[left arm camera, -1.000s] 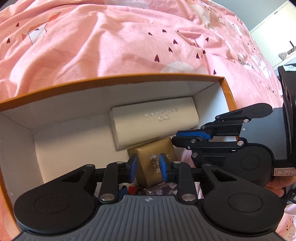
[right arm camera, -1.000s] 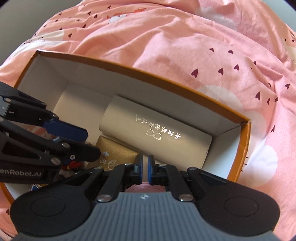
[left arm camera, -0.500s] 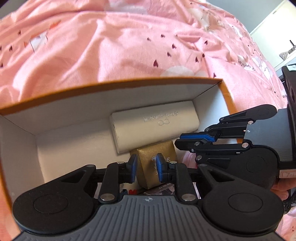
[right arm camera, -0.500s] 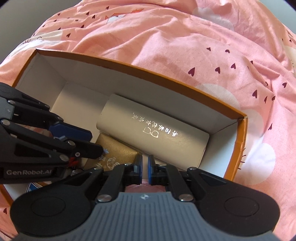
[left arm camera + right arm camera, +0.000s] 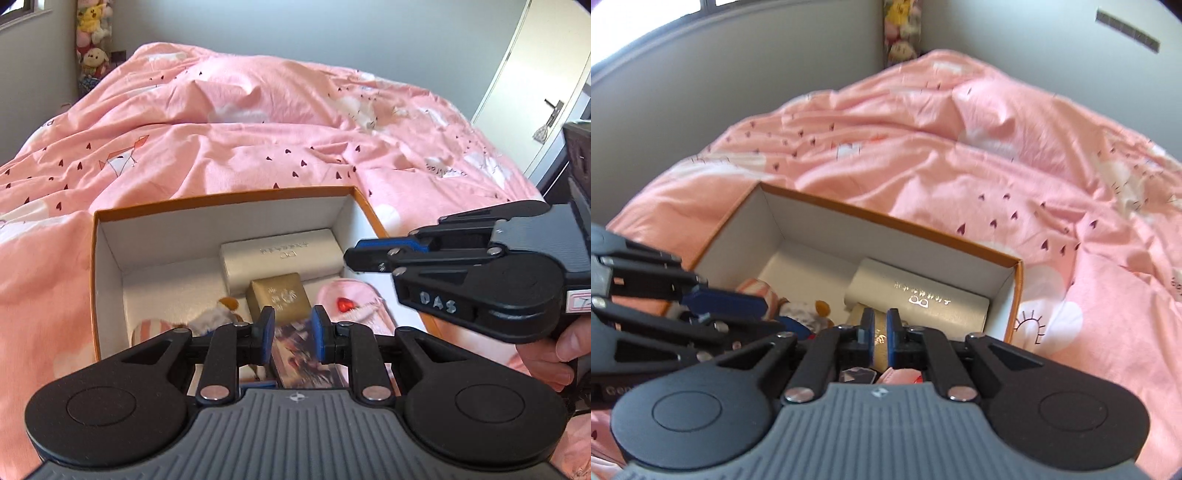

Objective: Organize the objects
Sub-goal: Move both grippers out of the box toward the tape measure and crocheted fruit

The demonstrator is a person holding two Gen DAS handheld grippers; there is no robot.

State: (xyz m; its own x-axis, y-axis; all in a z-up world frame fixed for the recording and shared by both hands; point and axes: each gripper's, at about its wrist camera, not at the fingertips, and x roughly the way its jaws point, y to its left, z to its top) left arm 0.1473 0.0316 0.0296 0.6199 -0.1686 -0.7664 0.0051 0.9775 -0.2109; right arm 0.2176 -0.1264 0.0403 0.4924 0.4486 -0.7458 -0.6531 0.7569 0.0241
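One handwritten label, "DAS", marks the right claw (image 5: 354, 254) beside the box (image 5: 221, 197).

I see the box (image 5: 96, 266) resting on the bed (image 5: 221, 155), centre frame. Inside, the long case (image 5: 280, 258) lies along the far wall, the small box (image 5: 279, 297) just before it, the plush toy (image 5: 218, 314) lower left.

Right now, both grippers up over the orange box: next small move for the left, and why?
Probably keep lifting the left gripper clear of the orange box and away. Its pads stand apart with nothing held; the gold box, white case, plush toy and pink pouch all lie inside. The right gripper looks near shut, holding nothing.
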